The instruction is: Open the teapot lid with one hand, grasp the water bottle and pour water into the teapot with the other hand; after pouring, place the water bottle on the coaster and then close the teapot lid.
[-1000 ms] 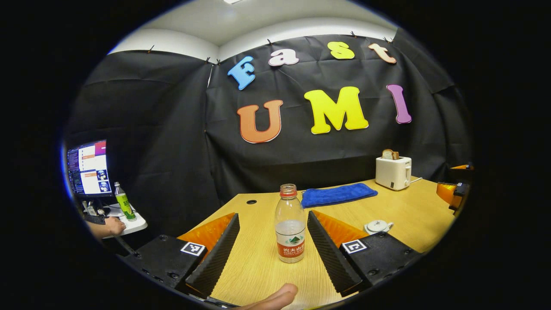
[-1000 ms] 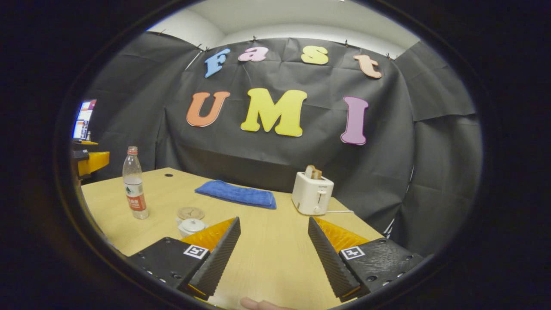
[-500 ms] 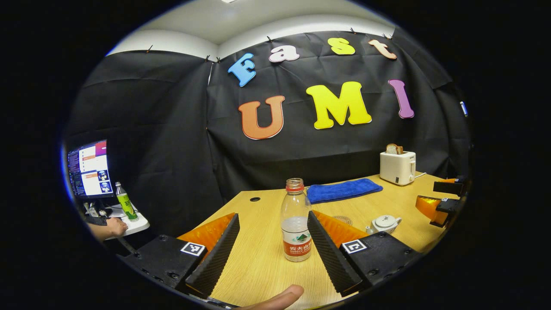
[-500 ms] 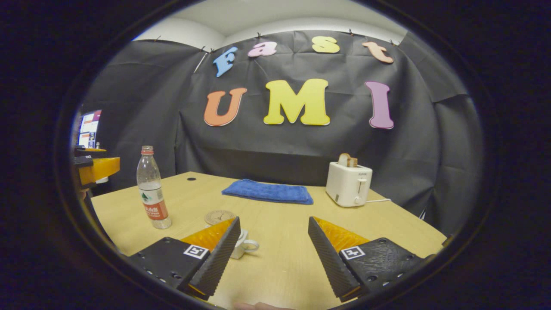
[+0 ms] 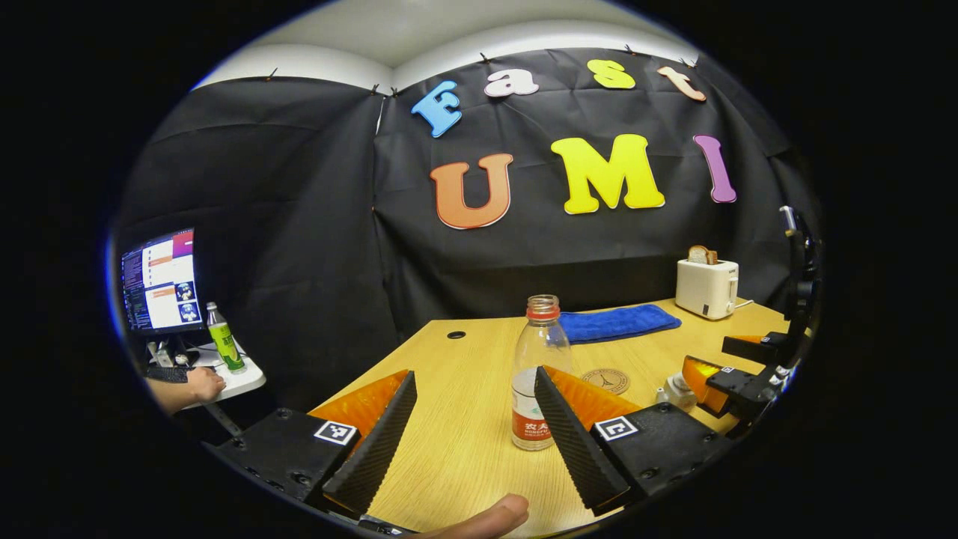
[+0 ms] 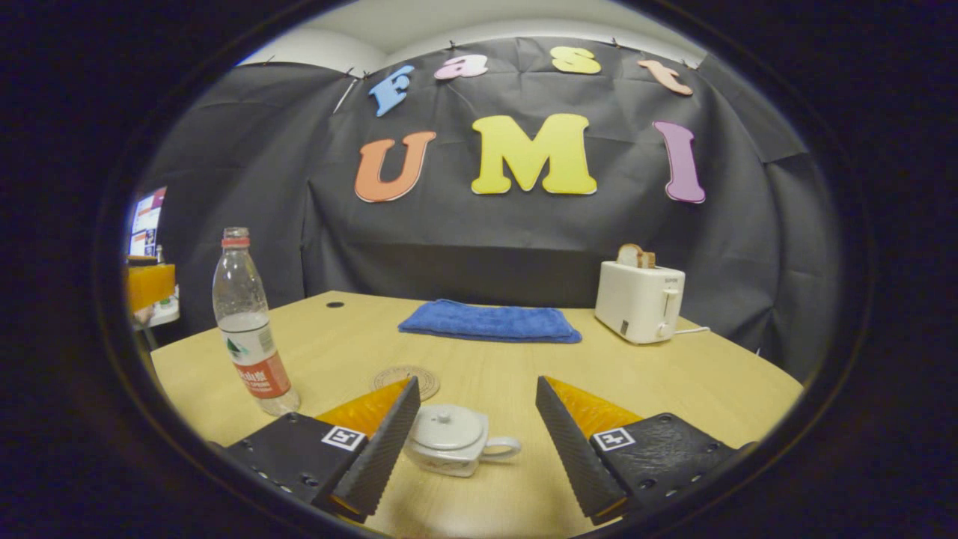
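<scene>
- Left gripper view: the left gripper [image 5: 473, 430] hangs above the wooden table [image 5: 464, 442] with its jaws spread wide and nothing between them.
- The water bottle [image 5: 537, 373] stands upright on the table, its cap off, just ahead of the gripper's right-hand finger, which hides the bottle's lower right side; whether they touch cannot be told.
- The round coaster [image 5: 607, 379] lies flat beyond the bottle, with the blue towel [image 5: 618, 323] and the white toaster [image 5: 706, 286] farther back.
- The right gripper [image 5: 730, 370] shows at the right edge, just over the white teapot [image 5: 676, 388], which it partly hides.
- A monitor [image 5: 159, 281] and a person's hand [image 5: 203, 384] sit at the far left.
- Right gripper view: the right gripper [image 6: 473, 434] is wide apart, holding nothing.
- The teapot [image 6: 454, 438] sits on the table between its fingers, nearer the left-hand one, lid on, handle pointing right.
- The coaster [image 6: 413, 376] lies just behind the teapot; the water bottle [image 6: 249, 334] stands well to the left.
</scene>
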### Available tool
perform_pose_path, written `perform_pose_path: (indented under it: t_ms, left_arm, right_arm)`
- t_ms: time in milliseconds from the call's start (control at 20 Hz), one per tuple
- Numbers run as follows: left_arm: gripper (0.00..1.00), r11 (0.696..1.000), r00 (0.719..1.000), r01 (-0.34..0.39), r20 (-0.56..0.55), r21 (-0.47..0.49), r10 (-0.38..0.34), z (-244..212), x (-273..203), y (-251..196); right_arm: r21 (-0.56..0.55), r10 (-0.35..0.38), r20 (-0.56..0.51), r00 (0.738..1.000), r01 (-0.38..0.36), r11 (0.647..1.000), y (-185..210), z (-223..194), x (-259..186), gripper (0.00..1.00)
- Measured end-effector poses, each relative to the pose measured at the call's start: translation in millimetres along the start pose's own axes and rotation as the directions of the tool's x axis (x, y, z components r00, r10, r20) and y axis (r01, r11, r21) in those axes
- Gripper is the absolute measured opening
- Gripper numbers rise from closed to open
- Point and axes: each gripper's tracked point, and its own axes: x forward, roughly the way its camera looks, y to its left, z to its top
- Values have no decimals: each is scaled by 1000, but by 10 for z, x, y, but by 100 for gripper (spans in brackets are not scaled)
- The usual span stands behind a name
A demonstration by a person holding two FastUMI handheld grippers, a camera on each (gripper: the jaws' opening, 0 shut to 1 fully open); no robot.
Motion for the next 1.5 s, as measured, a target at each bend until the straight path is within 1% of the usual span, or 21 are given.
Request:
perform_pose_path:
  t_ms: [100, 150, 200, 250, 300, 350, 400, 450, 500, 550, 600, 700, 750, 800, 850, 900, 950, 1150, 1350, 1500]
  left_arm:
    - [99, 1000, 1000, 2, -5, -2, -2, -14, 7, -15]
    - [99, 1000, 1000, 4, -3, -6, -4, -19, 2, 2]
    - [99, 1000, 1000, 4, -2, -8, -4, -9, 1, 0]
    - [99, 1000, 1000, 6, -5, -12, -6, -19, 2, -5]
    - [99, 1000, 1000, 8, -6, -14, -8, -27, 2, -3]
    - [99, 1000, 1000, 9, -8, -12, -10, -26, 9, -4]
    - [99, 1000, 1000, 9, -10, -10, -9, -32, 7, 5]
    - [99, 1000, 1000, 9, -11, -12, -9, -33, 14, 3]
    - [99, 1000, 1000, 12, -11, -16, -12, -41, 17, -3]
    - [99, 1000, 1000, 12, -12, -18, -12, -45, 16, 3]
    - [99, 1000, 1000, 4, -13, -23, -4, -46, 27, 18]
    - [99, 999, 1000, -6, -26, -35, 5, -89, 54, 27]
    - [99, 999, 1000, 0, -32, -43, -2, -100, 65, 6]
    - [99, 999, 999, 2, -38, -48, -4, -106, 66, 10]
    - [99, 999, 999, -2, -41, -49, 0, -117, 73, 23]
    - [99, 999, 999, -10, -36, -51, 8, -108, 63, 39]
    - [99, 998, 1000, 2, -25, -62, -4, -105, 81, 3]
    - [99, 989, 996, 86, -17, -121, -88, -166, 169, -148]
    - [99, 988, 992, 121, -8, -97, -122, -288, 280, -221]
    - [99, 985, 987, 161, 6, -62, -161, -341, 322, -334]
  right_arm:
    - [-35, -10, 2, 1000, 10, 999, 78, -37, 48, 92]
    - [-49, -27, -5, 1000, 27, 998, 75, -63, 68, 84]
    - [-36, -27, -3, 1000, 27, 999, 89, -69, 80, 71]
    - [-22, -24, -2, 1000, 24, 999, 122, -71, 84, 65]
    - [-21, -26, -5, 1000, 26, 999, 135, -79, 94, 51]
    - [-22, -21, -5, 1000, 21, 1000, 152, -90, 103, 54]
    - [-14, -13, -7, 1000, 13, 1000, 171, -97, 109, 49]
    - [-2, -1, -10, 1000, 1, 1000, 196, -98, 107, 39]
    - [8, 3, -15, 1000, -3, 1000, 205, -122, 103, 35]
    - [13, 14, -18, 1000, -13, 1000, 215, -118, 114, 26]
    - [17, 18, -14, 1000, -18, 1000, 216, -121, 119, 22]
    - [34, 30, -18, 999, -29, 999, 213, -129, 122, 23]
    - [37, 37, -18, 999, -36, 999, 211, -116, 131, 28]
    - [33, 10, -16, 1000, -10, 999, 115, -132, 164, 24]
    - [27, 11, -22, 1000, -10, 1000, 128, -113, 150, 6]
    - [18, 13, -18, 1000, -13, 1000, 152, -94, 197, 9]
    - [24, 16, -14, 1000, -16, 1000, 156, -116, 199, 1]
    - [36, 36, 3, 999, -36, 999, 159, -64, 169, 0]
    - [35, 36, 16, 999, -36, 999, 141, -5, 58, 0]
    - [19, 18, 49, 999, -19, 1000, 60, 74, -46, 0]
